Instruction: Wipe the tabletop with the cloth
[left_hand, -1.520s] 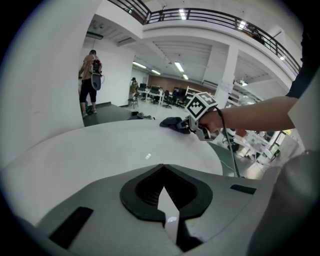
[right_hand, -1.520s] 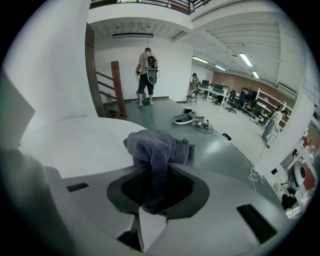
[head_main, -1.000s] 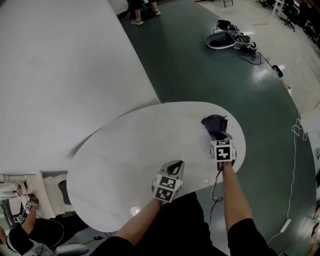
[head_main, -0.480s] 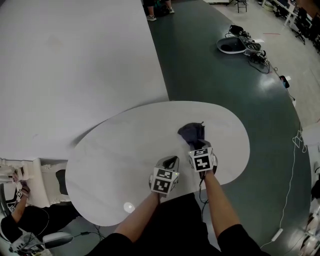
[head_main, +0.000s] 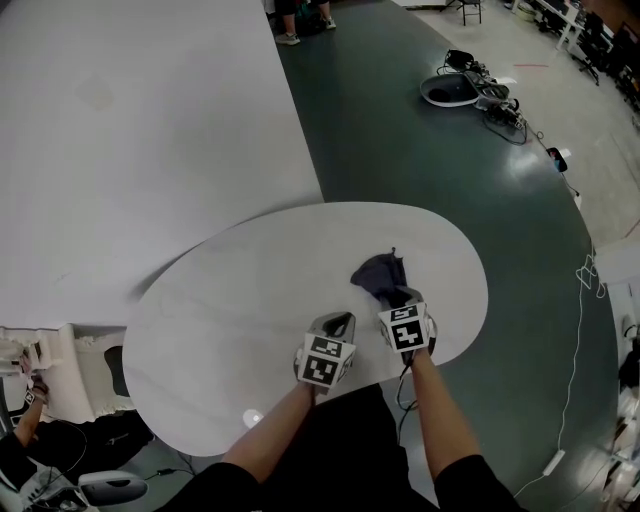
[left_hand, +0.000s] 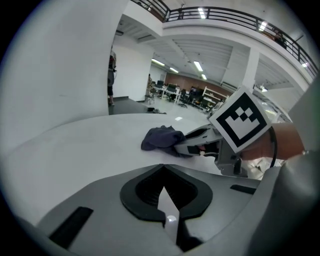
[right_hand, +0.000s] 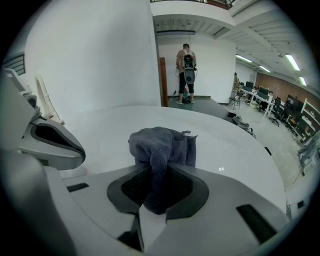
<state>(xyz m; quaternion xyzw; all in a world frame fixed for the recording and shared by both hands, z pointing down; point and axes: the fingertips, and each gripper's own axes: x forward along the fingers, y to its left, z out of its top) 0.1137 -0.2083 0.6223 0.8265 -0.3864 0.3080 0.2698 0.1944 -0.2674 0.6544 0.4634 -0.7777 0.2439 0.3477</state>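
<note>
A dark grey-blue cloth (head_main: 380, 274) lies bunched on the white oval tabletop (head_main: 240, 300), right of centre. My right gripper (head_main: 396, 297) is shut on the cloth's near edge; in the right gripper view the cloth (right_hand: 162, 147) runs down between the jaws. My left gripper (head_main: 338, 325) hovers just left of it near the table's front edge, jaws shut with nothing in them. The left gripper view shows the cloth (left_hand: 161, 138) and the right gripper (left_hand: 181, 146) ahead of it on the table.
A large white wall panel (head_main: 130, 130) borders the table at the left. Dark green floor (head_main: 420, 150) surrounds the table, with cables and gear (head_main: 470, 85) at the far right. A person (right_hand: 186, 72) stands in the distance. White equipment (head_main: 50, 370) sits low at the left.
My right gripper dragged the cloth leftward and nearer across the table, from the right end toward the centre, then slowed. The left gripper stayed near the front edge.
</note>
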